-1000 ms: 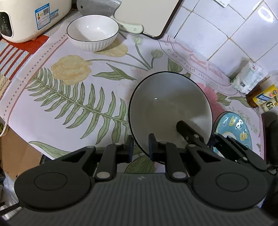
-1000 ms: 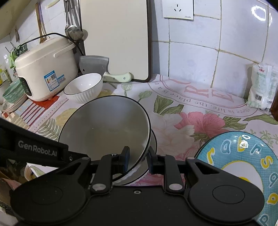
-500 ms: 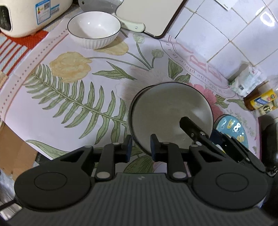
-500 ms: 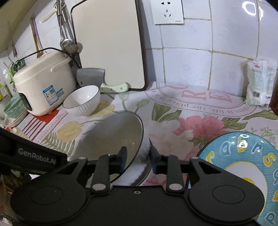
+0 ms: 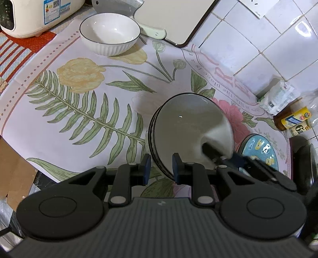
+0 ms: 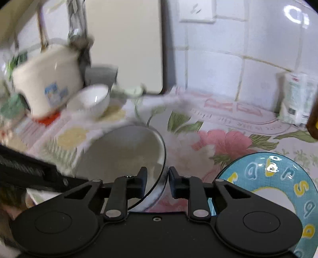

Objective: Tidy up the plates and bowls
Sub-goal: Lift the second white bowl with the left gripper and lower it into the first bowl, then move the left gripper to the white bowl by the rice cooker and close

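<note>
The tilted white black-rimmed plate [image 5: 188, 127] now lies flat on its stack; left gripper [image 5: 160, 168] straddles the rim, jaws slightly spread, right gripper [image 6: 158, 183] too, having just narrowed.

Rice cooker [image 6: 45, 83] blurred; blue plate [image 6: 278, 178] cut off

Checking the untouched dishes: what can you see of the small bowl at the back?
The bowl is white and glossy, like glazed ceramic, with a thin dark line around the rim and vertical ribs on the outside. It stands upright and empty on the floral cloth, beside the rice cooker and just in front of the cleaver. Whether the cleaver's handle touches it cannot be told. Nothing grips it.
</note>
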`<action>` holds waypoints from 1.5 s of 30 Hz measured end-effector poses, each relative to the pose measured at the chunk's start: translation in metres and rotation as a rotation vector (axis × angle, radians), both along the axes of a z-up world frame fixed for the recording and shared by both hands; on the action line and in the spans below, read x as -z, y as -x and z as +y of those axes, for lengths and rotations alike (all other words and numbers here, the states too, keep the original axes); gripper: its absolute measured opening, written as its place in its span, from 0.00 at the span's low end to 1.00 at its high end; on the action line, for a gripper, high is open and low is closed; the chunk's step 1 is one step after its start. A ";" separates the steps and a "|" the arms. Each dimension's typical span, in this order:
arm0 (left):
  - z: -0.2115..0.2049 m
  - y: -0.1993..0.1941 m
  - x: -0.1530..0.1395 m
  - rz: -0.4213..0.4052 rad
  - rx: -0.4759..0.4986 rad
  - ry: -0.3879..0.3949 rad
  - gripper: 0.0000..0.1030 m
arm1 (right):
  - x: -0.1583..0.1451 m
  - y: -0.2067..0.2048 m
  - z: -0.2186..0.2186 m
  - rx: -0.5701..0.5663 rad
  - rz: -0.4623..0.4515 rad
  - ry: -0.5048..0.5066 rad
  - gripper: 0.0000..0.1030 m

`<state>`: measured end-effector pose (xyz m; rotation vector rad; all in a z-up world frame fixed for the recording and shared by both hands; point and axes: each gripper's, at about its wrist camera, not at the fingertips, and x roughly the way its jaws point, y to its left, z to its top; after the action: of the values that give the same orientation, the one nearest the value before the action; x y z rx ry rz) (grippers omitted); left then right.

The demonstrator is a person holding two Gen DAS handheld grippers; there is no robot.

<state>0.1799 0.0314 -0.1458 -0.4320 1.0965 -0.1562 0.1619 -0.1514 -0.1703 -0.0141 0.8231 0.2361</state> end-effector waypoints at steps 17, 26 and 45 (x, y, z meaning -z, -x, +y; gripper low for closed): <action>0.067 -0.012 -0.068 -0.269 -0.029 -0.023 0.28 | -0.078 -0.022 -0.008 -0.091 -0.024 -0.330 0.46; 0.095 -0.050 -0.063 -0.294 -0.108 -0.091 0.38 | -0.076 -0.093 0.029 -0.080 0.170 -0.506 0.50; 0.120 -0.136 0.018 -0.126 -0.266 -0.133 0.36 | 0.011 -0.203 0.094 0.079 0.350 -0.462 0.50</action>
<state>0.3161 0.1518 -0.1640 -0.4384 0.9107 0.1217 0.3649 -0.0572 -0.1815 0.5045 1.0972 0.3560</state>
